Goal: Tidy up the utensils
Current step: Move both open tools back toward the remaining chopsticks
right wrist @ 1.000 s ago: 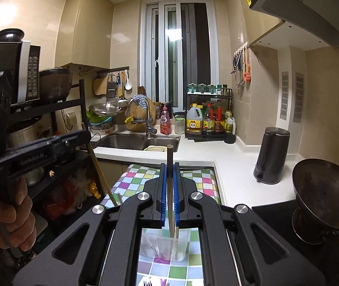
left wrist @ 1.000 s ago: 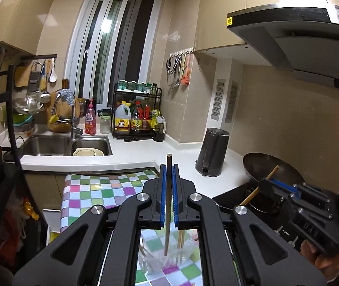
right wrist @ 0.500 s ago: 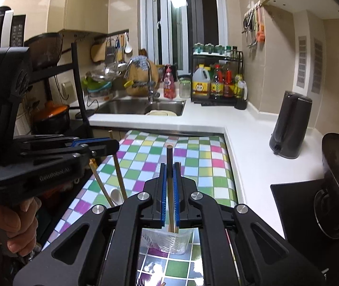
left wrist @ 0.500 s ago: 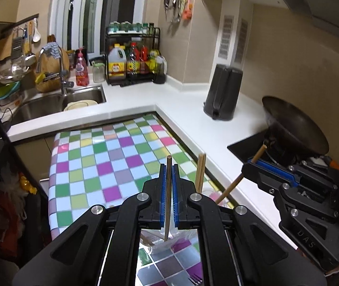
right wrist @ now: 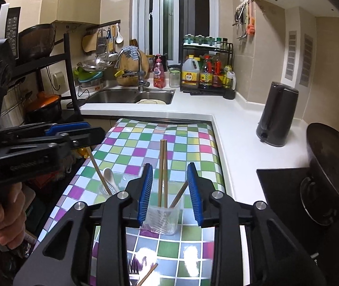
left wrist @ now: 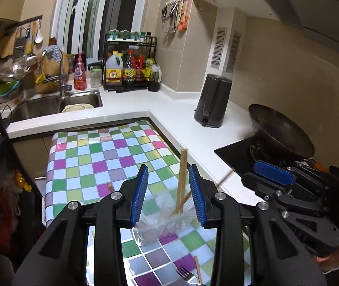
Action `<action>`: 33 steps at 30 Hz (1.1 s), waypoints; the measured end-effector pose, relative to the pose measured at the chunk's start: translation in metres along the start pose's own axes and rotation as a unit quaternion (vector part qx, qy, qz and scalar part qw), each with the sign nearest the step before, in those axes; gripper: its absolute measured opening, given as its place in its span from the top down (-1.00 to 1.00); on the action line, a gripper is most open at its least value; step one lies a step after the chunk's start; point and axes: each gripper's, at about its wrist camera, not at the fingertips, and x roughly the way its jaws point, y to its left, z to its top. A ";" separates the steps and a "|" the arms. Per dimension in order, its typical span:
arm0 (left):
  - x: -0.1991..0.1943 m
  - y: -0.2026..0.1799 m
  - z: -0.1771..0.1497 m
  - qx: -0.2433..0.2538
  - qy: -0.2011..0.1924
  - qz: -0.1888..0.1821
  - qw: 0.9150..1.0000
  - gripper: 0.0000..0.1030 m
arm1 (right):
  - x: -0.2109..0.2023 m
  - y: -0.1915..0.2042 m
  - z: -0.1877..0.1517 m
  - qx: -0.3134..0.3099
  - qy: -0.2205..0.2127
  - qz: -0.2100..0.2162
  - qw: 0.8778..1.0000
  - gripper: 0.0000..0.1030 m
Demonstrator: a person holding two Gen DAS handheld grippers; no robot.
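Note:
My right gripper (right wrist: 170, 195) hangs over a clear cup (right wrist: 162, 221) on the chequered cloth (right wrist: 181, 140). Its jaws are opening, and the wooden chopsticks (right wrist: 161, 166) in that cup rise between the blue pads, which do not touch them. To the left, a second clear cup (right wrist: 107, 188) holds a white spoon (right wrist: 109, 175) and a leaning chopstick (right wrist: 95, 164). The jaws of my left gripper (left wrist: 168, 195) are opening too. Beyond them, chopsticks (left wrist: 182, 178) stand in a clear cup (left wrist: 152, 228), free of the pads.
A fork (right wrist: 133, 269) and a loose chopstick (right wrist: 148, 276) lie on the cloth near me. On the white counter to the right stand a black kettle (right wrist: 276, 114) and a wok (right wrist: 331, 166) on the hob. The sink (right wrist: 131, 95) is behind, and a black rack (right wrist: 69, 71) is on the left.
Both grippers sank toward the cups and tipped downward. Each was shut on one chopstick. Both have let go, and the sticks now stand in the cups.

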 end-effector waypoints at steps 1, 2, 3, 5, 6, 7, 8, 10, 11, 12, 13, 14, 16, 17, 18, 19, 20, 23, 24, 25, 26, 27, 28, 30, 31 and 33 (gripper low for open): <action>-0.010 -0.003 -0.006 0.003 -0.008 0.000 1.000 0.32 | -0.011 0.000 -0.004 0.002 -0.006 -0.001 1.000 0.40; -0.020 -0.005 -0.013 0.005 -0.015 -0.001 1.000 0.32 | -0.020 0.000 -0.008 0.005 -0.012 -0.003 1.000 0.40; -0.027 -0.007 -0.020 0.006 -0.020 -0.003 1.000 0.35 | -0.030 0.000 -0.013 0.009 -0.018 -0.005 1.000 0.40; -0.044 -0.013 -0.041 0.009 -0.027 -0.006 1.000 0.43 | -0.051 0.003 -0.028 0.014 -0.030 -0.005 0.999 0.40; -0.050 -0.015 -0.051 0.010 -0.028 -0.009 1.000 0.48 | -0.063 0.006 -0.037 0.016 -0.039 -0.007 0.999 0.40; -0.056 -0.018 -0.065 0.012 -0.029 -0.013 0.999 0.48 | -0.072 0.008 -0.045 0.018 -0.046 -0.009 0.999 0.40; -0.062 -0.021 -0.079 0.015 -0.030 -0.015 0.999 0.50 | -0.083 0.011 -0.057 0.021 -0.054 -0.008 0.998 0.40; -0.071 -0.024 -0.105 0.019 -0.033 -0.014 0.999 0.56 | -0.101 0.018 -0.080 0.028 -0.065 -0.010 0.997 0.42; -0.074 -0.027 -0.122 0.021 -0.033 -0.013 0.999 0.59 | -0.107 0.022 -0.092 0.031 -0.070 -0.013 0.997 0.49; -0.077 -0.028 -0.135 0.023 -0.032 -0.012 0.999 0.60 | -0.112 0.026 -0.104 0.032 -0.073 -0.014 0.997 0.60; -0.079 -0.028 -0.149 0.022 -0.032 -0.009 0.999 0.61 | -0.116 0.030 -0.118 0.033 -0.073 -0.016 0.997 0.66; -0.080 -0.028 -0.163 0.020 -0.030 -0.005 0.999 0.64 | -0.120 0.033 -0.132 0.035 -0.073 -0.018 0.997 0.73; -0.080 -0.028 -0.191 0.010 -0.016 -0.001 1.000 0.66 | -0.124 0.037 -0.160 0.046 -0.066 -0.016 0.997 0.80; -0.079 -0.028 -0.207 0.005 -0.008 0.002 1.000 0.67 | -0.124 0.038 -0.173 0.054 -0.058 -0.011 0.997 0.82; -0.079 -0.029 -0.220 0.001 -0.001 0.006 1.000 0.67 | -0.123 0.040 -0.189 0.061 -0.047 -0.006 0.997 0.82; -0.079 -0.030 -0.231 -0.003 0.006 0.008 1.000 0.67 | -0.120 0.042 -0.204 0.065 -0.034 -0.003 0.997 0.82; -0.077 -0.031 -0.245 -0.010 0.018 0.007 1.000 0.67 | -0.117 0.045 -0.219 0.067 -0.020 0.003 0.998 0.82; -0.076 -0.038 -0.280 -0.022 0.043 0.004 0.999 0.67 | -0.109 0.054 -0.259 0.065 0.014 0.016 0.998 0.81; -0.075 -0.040 -0.291 -0.025 0.054 -0.001 0.998 0.67 | -0.106 0.055 -0.271 0.068 0.027 0.022 0.997 0.78; -0.074 -0.043 -0.301 -0.028 0.064 -0.009 0.998 0.67 | -0.105 0.058 -0.282 0.069 0.038 0.030 0.996 0.77; -0.073 -0.047 -0.309 -0.028 0.073 -0.014 0.997 0.67 | -0.104 0.060 -0.292 0.066 0.046 0.033 0.996 0.77; -0.073 -0.051 -0.318 -0.026 0.081 -0.015 0.996 0.65 | -0.103 0.064 -0.300 0.062 0.055 0.034 0.996 0.77; -0.073 -0.054 -0.326 -0.025 0.088 -0.016 0.996 0.64 | -0.102 0.066 -0.307 0.060 0.065 0.037 0.995 0.77; -0.071 -0.058 -0.337 -0.027 0.106 -0.024 0.994 0.63 | -0.100 0.070 -0.320 0.060 0.080 0.041 0.994 0.72; -0.070 -0.060 -0.341 -0.024 0.112 -0.025 0.993 0.63 | -0.100 0.072 -0.325 0.061 0.086 0.044 0.993 0.72; -0.070 -0.061 -0.344 -0.019 0.114 -0.024 0.993 0.63 | -0.100 0.074 -0.332 0.059 0.092 0.046 0.993 0.69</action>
